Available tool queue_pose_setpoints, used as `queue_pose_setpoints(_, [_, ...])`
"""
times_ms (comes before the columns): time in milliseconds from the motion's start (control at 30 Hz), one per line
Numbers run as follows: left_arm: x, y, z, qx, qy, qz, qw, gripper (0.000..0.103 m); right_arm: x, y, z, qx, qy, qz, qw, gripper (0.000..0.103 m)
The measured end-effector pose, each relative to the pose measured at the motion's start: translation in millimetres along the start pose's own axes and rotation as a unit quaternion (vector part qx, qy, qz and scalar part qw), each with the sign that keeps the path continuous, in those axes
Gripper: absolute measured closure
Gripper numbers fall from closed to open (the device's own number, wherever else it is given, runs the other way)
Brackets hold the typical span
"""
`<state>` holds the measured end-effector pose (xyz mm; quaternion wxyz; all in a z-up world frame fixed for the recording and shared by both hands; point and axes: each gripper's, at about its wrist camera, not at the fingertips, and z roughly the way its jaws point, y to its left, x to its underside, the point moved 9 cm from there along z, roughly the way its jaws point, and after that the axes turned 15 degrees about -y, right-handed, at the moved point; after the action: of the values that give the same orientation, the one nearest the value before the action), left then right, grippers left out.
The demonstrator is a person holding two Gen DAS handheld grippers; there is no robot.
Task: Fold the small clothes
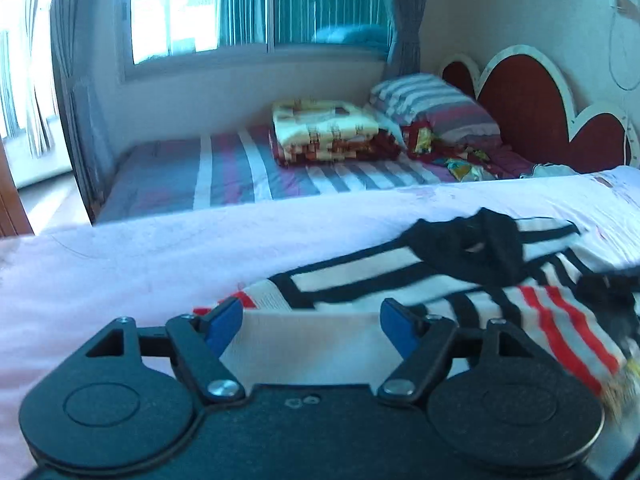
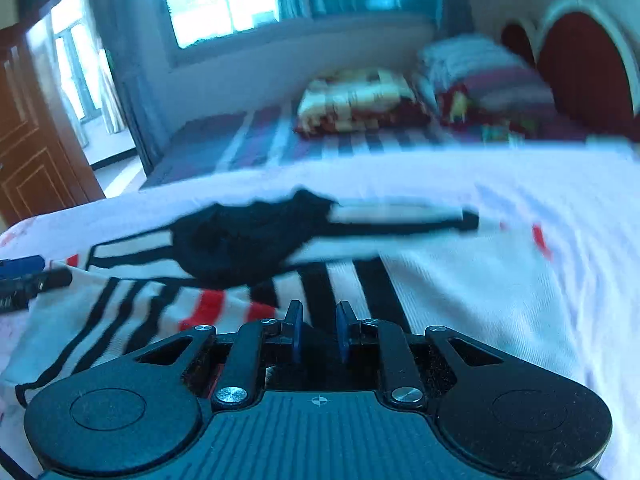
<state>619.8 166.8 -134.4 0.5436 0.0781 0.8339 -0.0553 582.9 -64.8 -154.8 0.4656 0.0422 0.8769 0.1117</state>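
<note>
A small white garment (image 1: 400, 280) with black and red stripes and a black collar lies crumpled on the pale sheet (image 1: 140, 264). My left gripper (image 1: 310, 322) is open, its blue pads wide apart over a white edge of the garment. In the right wrist view the garment (image 2: 240, 248) lies ahead and left. My right gripper (image 2: 318, 334) has its blue pads close together with a narrow gap, low over the striped cloth; I cannot tell whether cloth is pinched. The left gripper's blue tip (image 2: 24, 266) shows at the far left edge.
Behind the pale sheet is a striped bed cover (image 1: 224, 176) with a folded patterned blanket (image 1: 328, 132), a striped pillow (image 1: 436, 104) and a red heart-shaped headboard (image 1: 532, 108). A window (image 1: 248, 4) with curtains is at the back; a wooden door (image 2: 36, 128) stands left.
</note>
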Motion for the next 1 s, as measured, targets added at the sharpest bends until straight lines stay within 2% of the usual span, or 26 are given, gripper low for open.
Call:
queue_pose_setpoints(33, [6.3,6.5,13.8,-0.005,0.023,-0.003,0.9997,0.024,3.5,-4.9,4.6,0.002,0.008,0.002,1.0,0.086])
queue_pose_setpoints(67, [16.7,14.2,26.5,-0.013,0.049,-0.01,0.9987,0.019,2.5,-7.5,4.7,0.001,0.002,0.007,1.0,0.086])
queue_pose_setpoints(133, [18.0,22.4,28.2,-0.002,0.043,-0.044,0.9981,0.018,-1.8,-9.6,4.4,0.01,0.005,0.017,1.0,0.085])
queue_pose_setpoints(200, [8.9,21.1,13.9,-0.025,0.034,-0.034,0.9985,0.026,-9.7,-5.7,-6.0,0.017,-0.012,0.007,1.0,0.085])
queue_pose_setpoints(233, [3.1,14.8,2.1,-0.022,0.017,-0.037,0.9989,0.027,-13.1,0.0,-12.7,0.003,-0.023,0.006,1.0,0.085])
queue_pose_setpoints(300, [0.1,-9.4,-18.4,0.008,0.001,-0.043,0.9991,0.025,-12.5,14.7,-19.2,-0.024,-0.027,0.002,0.999,0.085])
queue_pose_setpoints(400, [11.6,-51.9,-37.2,0.033,0.001,-0.015,0.9993,0.024,0.6,37.6,-20.5,-0.058,-0.011,-0.022,0.998,0.085])
queue_pose_setpoints(467, [27.1,-66.7,-42.2,0.04,0.011,0.003,0.9991,0.023,13.5,39.4,-19.1,-0.055,0.003,-0.051,0.997,0.085])
queue_pose_setpoints(533, [48.6,-61.0,-39.1,0.029,0.03,0.008,0.9991,0.022,20.1,24.3,-20.1,-0.037,0.002,-0.055,0.998,0.085])
queue_pose_setpoints(600, [51.4,-49.4,-45.4,0.028,0.017,0.008,0.9994,0.022,19.9,4.9,-24.1,-0.025,0.0,-0.028,0.999,0.085])
queue_pose_setpoints(700, [54.1,-36.8,-54.4,-0.002,0.025,0.024,0.9994,0.022,19.1,-14.7,-36.2,-0.003,-0.002,-0.04,0.999,0.085])
queue_pose_setpoints(900, [53.2,-35.6,-59.9,-0.034,0.037,0.023,0.9984,0.023,16.7,-18.7,-49.9,-0.015,-0.005,-0.044,0.999,0.085])
queue_pose_setpoints(933, [49.7,-38.1,-65.3,-0.043,0.038,0.019,0.9982,0.026,11.6,-15.7,-55.8,-0.025,-0.019,-0.049,0.998,0.085])
queue_pose_setpoints(1000, [41.0,-47.0,-78.1,-0.05,0.023,0.015,0.9983,0.025,6.5,-5.9,-65.0,-0.053,-0.035,-0.054,0.997,0.085])
